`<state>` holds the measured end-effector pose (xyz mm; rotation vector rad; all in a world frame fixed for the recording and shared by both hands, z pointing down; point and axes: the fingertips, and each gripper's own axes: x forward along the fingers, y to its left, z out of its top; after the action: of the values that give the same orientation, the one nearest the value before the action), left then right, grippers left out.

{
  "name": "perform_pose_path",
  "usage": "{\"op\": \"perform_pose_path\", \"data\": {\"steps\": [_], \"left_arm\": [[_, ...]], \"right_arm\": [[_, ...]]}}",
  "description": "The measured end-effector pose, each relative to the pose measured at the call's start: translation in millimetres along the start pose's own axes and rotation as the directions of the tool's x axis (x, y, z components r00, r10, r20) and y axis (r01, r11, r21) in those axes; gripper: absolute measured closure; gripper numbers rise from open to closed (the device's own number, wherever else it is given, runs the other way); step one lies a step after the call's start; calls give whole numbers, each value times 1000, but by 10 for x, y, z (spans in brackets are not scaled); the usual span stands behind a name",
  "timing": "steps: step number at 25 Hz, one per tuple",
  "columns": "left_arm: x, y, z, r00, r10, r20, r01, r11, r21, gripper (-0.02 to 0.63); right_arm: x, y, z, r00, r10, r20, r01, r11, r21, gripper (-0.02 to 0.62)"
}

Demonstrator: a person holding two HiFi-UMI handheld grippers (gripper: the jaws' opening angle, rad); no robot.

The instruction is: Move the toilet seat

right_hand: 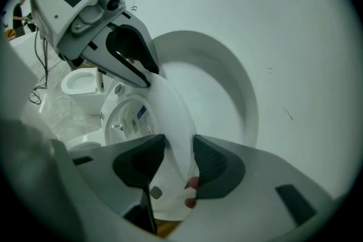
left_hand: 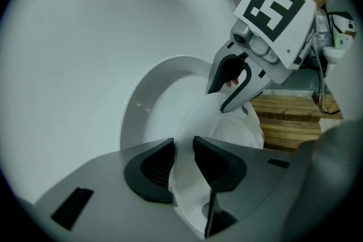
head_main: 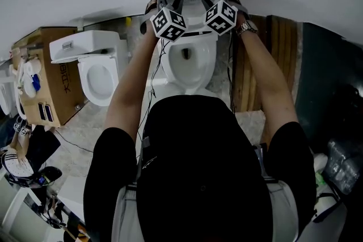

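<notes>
Toilet seat (right_hand: 170, 107) stands tilted up above the bowl (head_main: 190, 62). Left gripper (left_hand: 182, 144) and right gripper (right_hand: 178, 141): fingers clamped on its rim, narrowly parted. Move judged mid-way; seat not yet rested anywhere.

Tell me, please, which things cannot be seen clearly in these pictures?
- Head view: grip of left gripper and right gripper on toilet seat, behind their marker cubes.
- Head view: toilet bowl front, behind the person's head.
- Right gripper view: label print, too small.
- Seat hinge: in no view.
</notes>
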<state>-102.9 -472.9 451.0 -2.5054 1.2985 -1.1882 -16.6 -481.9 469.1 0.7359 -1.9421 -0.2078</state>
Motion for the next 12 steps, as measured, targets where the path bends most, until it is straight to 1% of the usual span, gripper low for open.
{"op": "perform_pose_path", "data": {"steps": [8,12], "left_arm": [[12,29,4,997,71,-39,-72,997,-17,488],[4,7,3,991,132,-36,-132,991,19,491]], "right_arm": [[39,-42,-1,997,-75,-9,75,997,21,425],[33,-35,-19,993,-116,-8,116,993,30,428]]}}
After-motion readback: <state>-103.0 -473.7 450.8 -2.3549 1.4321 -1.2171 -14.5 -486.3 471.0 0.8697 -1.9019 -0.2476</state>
